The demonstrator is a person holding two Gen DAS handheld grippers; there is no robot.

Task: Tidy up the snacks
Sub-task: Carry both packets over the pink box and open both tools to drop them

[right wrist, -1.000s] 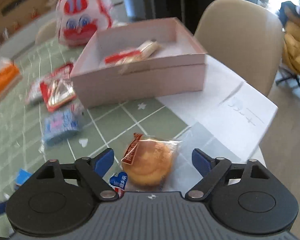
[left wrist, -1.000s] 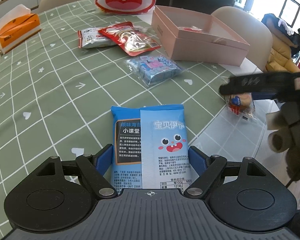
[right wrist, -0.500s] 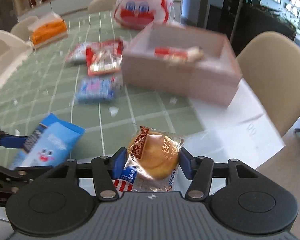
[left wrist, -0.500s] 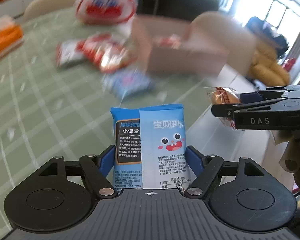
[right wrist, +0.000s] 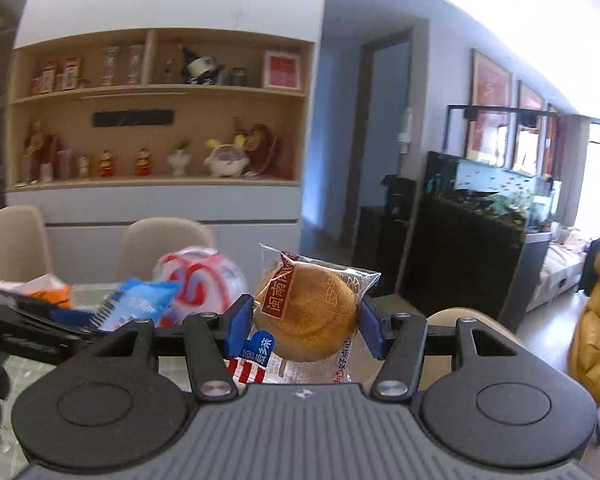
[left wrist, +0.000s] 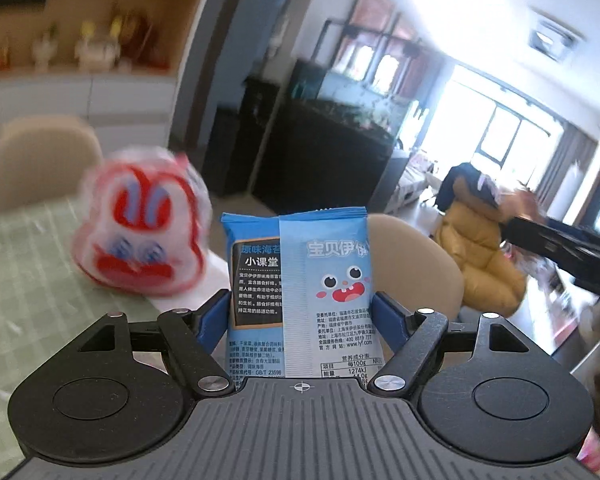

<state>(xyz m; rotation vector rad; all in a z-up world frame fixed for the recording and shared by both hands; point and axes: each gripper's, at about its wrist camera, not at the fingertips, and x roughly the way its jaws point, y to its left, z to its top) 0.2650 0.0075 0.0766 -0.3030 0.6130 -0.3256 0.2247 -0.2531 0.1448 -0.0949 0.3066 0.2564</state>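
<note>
Left tongs [left wrist: 300, 314] clamped on the blue rectangular foil snack packet with a cartoon face [left wrist: 300, 300], held upright in the air, right of and nearer than the red-and-white rabbit-face plastic bag [left wrist: 140, 236] on the green checked surface [left wrist: 24, 280]. Right tongs [right wrist: 305, 322], jaws just closed in, grip the round golden pastry in clear wrap [right wrist: 306, 316], lifted right of that bag.

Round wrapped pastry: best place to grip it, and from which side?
Grip the wrapped pastry across the cake's widest part, one pad on each side edge, approaching from the wrapper's printed end. It is a flattish disc and the film tails are floppy. The right gripper holds it this way.
</note>
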